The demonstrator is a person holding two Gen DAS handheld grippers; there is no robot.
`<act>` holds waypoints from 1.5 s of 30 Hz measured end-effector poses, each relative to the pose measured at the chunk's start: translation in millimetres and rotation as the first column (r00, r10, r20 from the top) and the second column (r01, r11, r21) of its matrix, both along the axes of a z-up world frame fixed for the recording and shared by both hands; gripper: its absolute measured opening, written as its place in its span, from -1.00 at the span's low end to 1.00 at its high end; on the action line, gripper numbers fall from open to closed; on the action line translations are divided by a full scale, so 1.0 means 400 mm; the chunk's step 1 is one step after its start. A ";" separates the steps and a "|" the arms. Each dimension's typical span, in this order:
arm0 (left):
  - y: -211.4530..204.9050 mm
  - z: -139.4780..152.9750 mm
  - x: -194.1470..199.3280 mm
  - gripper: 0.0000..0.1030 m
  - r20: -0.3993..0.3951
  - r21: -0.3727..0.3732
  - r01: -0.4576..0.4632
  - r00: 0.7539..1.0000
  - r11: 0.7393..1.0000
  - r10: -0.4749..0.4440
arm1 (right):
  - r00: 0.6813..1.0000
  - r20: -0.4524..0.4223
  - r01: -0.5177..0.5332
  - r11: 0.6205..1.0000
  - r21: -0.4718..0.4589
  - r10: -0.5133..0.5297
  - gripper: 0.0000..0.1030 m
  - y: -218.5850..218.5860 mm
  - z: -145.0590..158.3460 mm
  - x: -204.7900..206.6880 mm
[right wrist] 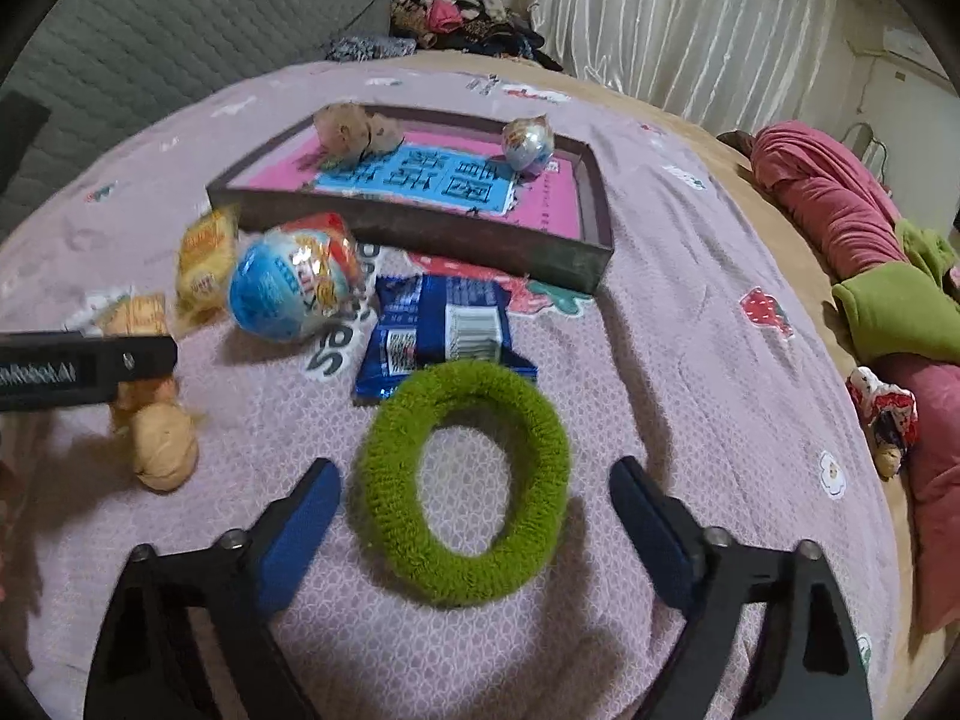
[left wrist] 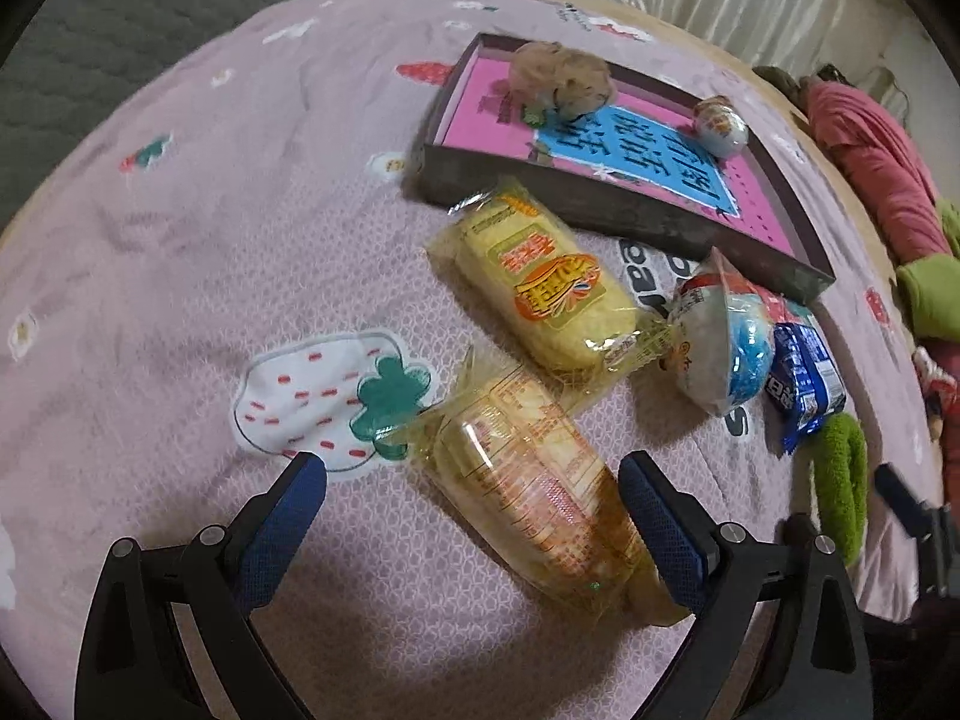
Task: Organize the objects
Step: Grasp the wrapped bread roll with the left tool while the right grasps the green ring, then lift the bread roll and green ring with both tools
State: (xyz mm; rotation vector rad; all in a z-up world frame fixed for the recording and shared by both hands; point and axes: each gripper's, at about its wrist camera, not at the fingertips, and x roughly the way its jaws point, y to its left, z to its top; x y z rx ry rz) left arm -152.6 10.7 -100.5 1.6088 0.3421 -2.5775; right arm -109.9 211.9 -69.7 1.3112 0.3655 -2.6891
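My left gripper (left wrist: 477,471) is open and points down over a clear-wrapped snack pack (left wrist: 528,498) on the pink bedspread. The pack lies between the fingers, close to the right one. A second, yellow snack pack (left wrist: 540,288), a blue-and-white toy egg (left wrist: 720,342) and a blue packet (left wrist: 804,378) lie beyond it. My right gripper (right wrist: 474,480) is open around a green fuzzy ring (right wrist: 387,480), with gaps on both sides. The dark tray (right wrist: 420,228) behind holds a beige crumpled item (right wrist: 354,126) and a small egg (right wrist: 528,141).
The left gripper's black body (right wrist: 90,366) crosses the left edge of the right wrist view. Red and green clothes (right wrist: 840,210) are heaped along the bed's right side. A grey quilted cushion (right wrist: 180,18) and a pile of clothing (right wrist: 456,6) sit behind.
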 end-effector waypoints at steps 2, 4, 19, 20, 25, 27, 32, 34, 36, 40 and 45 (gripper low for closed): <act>-0.005 -0.011 -0.001 0.91 0.014 0.048 -0.019 1.000 0.999 0.018 | 1.000 0.009 -0.005 1.000 -0.012 0.005 0.45 -0.004 -0.009 0.000; 0.002 -0.012 0.002 0.90 0.000 0.045 -0.023 1.000 0.999 0.023 | 1.000 0.014 -0.010 0.999 -0.042 0.011 0.29 -0.005 -0.011 0.001; 0.012 0.002 0.024 -0.13 0.008 0.115 0.056 0.998 0.992 -0.058 | 0.999 0.029 -0.014 0.983 -0.184 0.020 -0.50 0.051 0.015 0.027; 0.012 0.005 0.028 -0.16 0.008 0.116 0.065 0.998 0.991 -0.066 | 0.999 0.027 -0.014 0.981 -0.192 0.019 -0.51 0.053 0.018 0.032; 0.017 0.017 0.054 -0.17 -0.006 0.088 0.092 0.996 0.992 -0.092 | 0.999 0.015 -0.027 0.975 -0.219 0.031 -0.58 0.052 0.038 0.060; 0.020 0.021 0.066 -0.17 -0.016 0.072 0.099 0.995 0.992 -0.098 | 0.999 0.006 -0.031 0.973 -0.230 0.033 -0.64 0.050 0.047 0.070; 0.027 0.039 0.106 -0.18 -0.046 0.042 0.116 0.992 0.992 -0.114 | 1.000 -0.011 -0.031 0.964 -0.263 0.029 -0.66 0.052 0.072 0.094; 0.028 0.042 0.116 -0.18 -0.053 0.039 0.119 0.992 0.992 -0.117 | 0.999 -0.018 -0.035 0.961 -0.274 0.032 -0.67 0.051 0.081 0.099; 0.024 0.044 0.125 -0.19 -0.053 0.050 0.120 0.992 0.991 -0.118 | 0.999 -0.019 -0.032 0.957 -0.289 0.028 -0.69 0.055 0.084 0.102; 0.016 0.064 0.143 -0.20 -0.077 0.050 0.123 0.990 0.991 -0.119 | 0.999 -0.031 -0.042 0.948 -0.316 0.033 -0.69 0.056 0.105 0.122; -0.003 0.093 0.170 -0.20 -0.107 0.054 0.117 0.988 0.992 -0.110 | 0.997 -0.068 -0.064 0.945 -0.322 0.045 -0.69 0.041 0.147 0.150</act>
